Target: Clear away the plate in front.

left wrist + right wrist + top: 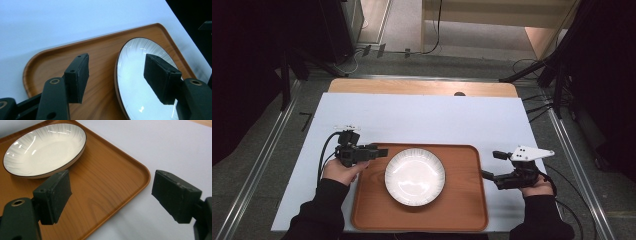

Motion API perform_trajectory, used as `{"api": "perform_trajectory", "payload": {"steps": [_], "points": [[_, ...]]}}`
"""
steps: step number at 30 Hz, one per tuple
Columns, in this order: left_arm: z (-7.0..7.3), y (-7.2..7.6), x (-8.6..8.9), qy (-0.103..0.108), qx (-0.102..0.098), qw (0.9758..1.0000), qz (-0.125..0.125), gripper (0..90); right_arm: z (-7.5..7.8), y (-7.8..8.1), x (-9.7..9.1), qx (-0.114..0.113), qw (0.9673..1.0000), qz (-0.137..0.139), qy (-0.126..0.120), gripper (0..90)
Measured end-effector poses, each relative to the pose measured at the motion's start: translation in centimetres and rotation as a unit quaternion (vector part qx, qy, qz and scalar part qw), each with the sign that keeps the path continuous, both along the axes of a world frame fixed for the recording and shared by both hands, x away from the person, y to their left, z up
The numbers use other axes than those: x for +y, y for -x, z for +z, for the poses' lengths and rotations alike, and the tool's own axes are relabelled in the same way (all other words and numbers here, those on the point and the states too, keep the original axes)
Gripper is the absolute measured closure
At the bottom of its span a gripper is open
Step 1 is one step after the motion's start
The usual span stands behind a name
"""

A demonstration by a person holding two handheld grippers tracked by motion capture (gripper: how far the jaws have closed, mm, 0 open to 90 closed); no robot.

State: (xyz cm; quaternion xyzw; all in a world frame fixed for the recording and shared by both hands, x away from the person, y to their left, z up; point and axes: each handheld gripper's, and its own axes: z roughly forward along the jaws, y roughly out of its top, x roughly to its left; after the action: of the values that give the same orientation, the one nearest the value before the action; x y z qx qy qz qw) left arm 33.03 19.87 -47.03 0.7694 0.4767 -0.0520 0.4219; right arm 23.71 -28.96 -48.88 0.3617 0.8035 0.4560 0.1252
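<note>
A white ribbed plate (pixel 415 176) with a dark rim lies in the middle of a brown wooden tray (pixel 462 212). My left gripper (pixel 380 151) hovers over the tray's far left corner, pointing at the plate, and it is open. In the left gripper view its jaws (pixel 116 67) stand wide apart above the tray (pixel 100 50) and the plate's near rim (pixel 132 75), pressing on nothing. My right gripper (pixel 491 165) is open beside the tray's right edge. In the right gripper view, the gripper (pixel 112 182) frames the tray's corner (pixel 105 187), with the plate (pixel 45 147) farther off.
The tray rests on a pale sheet (pixel 422 120) that covers most of a wooden table (pixel 422 87). Dark stands and cables (pixel 542 70) ring the table, with metal rails along both sides. Bare sheet stretches behind the tray.
</note>
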Motion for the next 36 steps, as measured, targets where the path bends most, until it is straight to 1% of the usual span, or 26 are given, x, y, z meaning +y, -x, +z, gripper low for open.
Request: {"api": "perform_trajectory", "payload": {"steps": [1,2,3,5,7,8,9,10,11,12,13,14,16,18,20,21,22,24,25,26,27,30,32,33,34,36], "points": [[0.1,0.0,0.2,0.000,0.003,0.9999,-0.014,36.5,0.0,0.0,0.0,0.000,1.0000,0.000,0.000,16.5],[0.1,0.0,0.2,0.000,0.003,0.9999,-0.014,36.7,0.0,0.0,0.0,0.000,1.0000,0.000,0.000,16.5],[0.1,0.1,0.5,-0.010,-0.003,0.9996,-0.028,37.5,0.0,0.0,0.0,0.000,1.0000,0.000,0.001,16.5],[0.2,0.2,0.6,-0.010,-0.007,0.9995,-0.030,37.4,0.0,0.0,0.0,0.000,1.0000,0.000,0.001,16.5],[0.3,0.3,0.8,-0.009,-0.003,0.9994,-0.033,36.2,0.0,0.0,0.0,0.000,1.0000,0.000,0.001,16.5],[0.3,0.3,0.9,-0.013,-0.002,0.9992,-0.038,34.9,0.0,0.0,0.0,0.000,1.0000,0.001,0.003,16.5],[0.2,0.5,0.9,-0.032,-0.008,0.9985,-0.044,33.3,-0.1,0.0,0.1,0.002,1.0000,0.000,0.001,16.5],[0.2,0.5,0.9,-0.032,-0.008,0.9985,-0.044,32.8,-0.1,0.0,0.1,0.002,1.0000,0.000,0.001,16.5],[0.2,0.7,0.9,-0.051,-0.014,0.9974,-0.048,32.5,-0.1,0.0,0.1,0.002,1.0000,0.000,0.001,16.5],[0.2,0.7,0.9,-0.051,-0.014,0.9974,-0.048,32.4,-0.1,0.0,0.1,0.002,1.0000,0.000,0.001,16.5],[0.2,0.9,0.9,-0.055,-0.019,0.9968,-0.056,32.3,-0.1,0.0,0.1,0.002,1.0000,0.002,0.004,16.5],[0.2,0.9,0.9,-0.055,-0.019,0.9968,-0.056,32.0,-0.1,0.0,0.1,0.002,1.0000,0.002,0.004,16.5],[0.4,1.0,0.9,-0.058,-0.026,0.9965,-0.054,31.9,-0.1,0.0,0.0,0.003,1.0000,0.001,0.003,16.5],[0.5,1.2,1.0,-0.063,-0.034,0.9958,-0.057,31.9,-0.1,0.0,0.0,0.002,1.0000,0.001,0.002,16.5],[0.5,1.3,1.2,-0.063,-0.040,0.9955,-0.059,31.6,-0.1,0.0,0.0,0.004,1.0000,0.002,0.003,16.5],[0.6,1.4,1.4,-0.067,-0.045,0.9948,-0.063,31.5,-0.1,0.0,0.0,0.005,1.0000,0.003,0.003,16.5],[0.6,1.4,1.4,-0.067,-0.045,0.9948,-0.063,31.5,-0.1,0.0,0.0,0.005,1.0000,0.003,0.003,16.5],[0.6,1.6,1.6,-0.071,-0.053,0.9941,-0.061,31.5,-0.1,0.0,0.0,0.006,1.0000,0.002,0.003,16.5],[0.7,1.8,1.6,-0.075,-0.060,0.9936,-0.059,31.4,-0.1,0.0,0.0,0.006,1.0000,0.002,0.003,16.5],[0.8,1.9,1.8,-0.081,-0.071,0.9923,-0.061,31.5,-0.1,0.0,0.0,0.005,1.0000,0.002,0.002,16.5],[0.8,2.0,1.9,-0.079,-0.079,0.9918,-0.061,31.6,-0.1,0.0,0.0,0.004,1.0000,0.002,0.002,16.5],[1.0,2.2,2.0,-0.079,-0.086,0.9913,-0.061,31.5,-0.1,0.0,0.0,0.004,1.0000,0.003,0.003,16.4],[1.0,2.3,2.3,-0.083,-0.090,0.9905,-0.062,31.4,-0.1,0.0,0.0,0.004,1.0000,0.003,0.004,16.5],[1.0,2.5,2.5,-0.093,-0.094,0.9890,-0.066,31.5,-0.1,0.0,0.1,0.005,1.0000,0.003,0.004,16.4],[1.0,2.5,2.5,-0.093,-0.094,0.9890,-0.066,31.5,-0.1,0.0,0.1,0.005,1.0000,0.003,0.003,16.4],[0.9,2.7,2.7,-0.101,-0.098,0.9876,-0.070,31.5,-0.1,0.0,0.0,0.006,1.0000,0.003,0.003,16.4]]}}
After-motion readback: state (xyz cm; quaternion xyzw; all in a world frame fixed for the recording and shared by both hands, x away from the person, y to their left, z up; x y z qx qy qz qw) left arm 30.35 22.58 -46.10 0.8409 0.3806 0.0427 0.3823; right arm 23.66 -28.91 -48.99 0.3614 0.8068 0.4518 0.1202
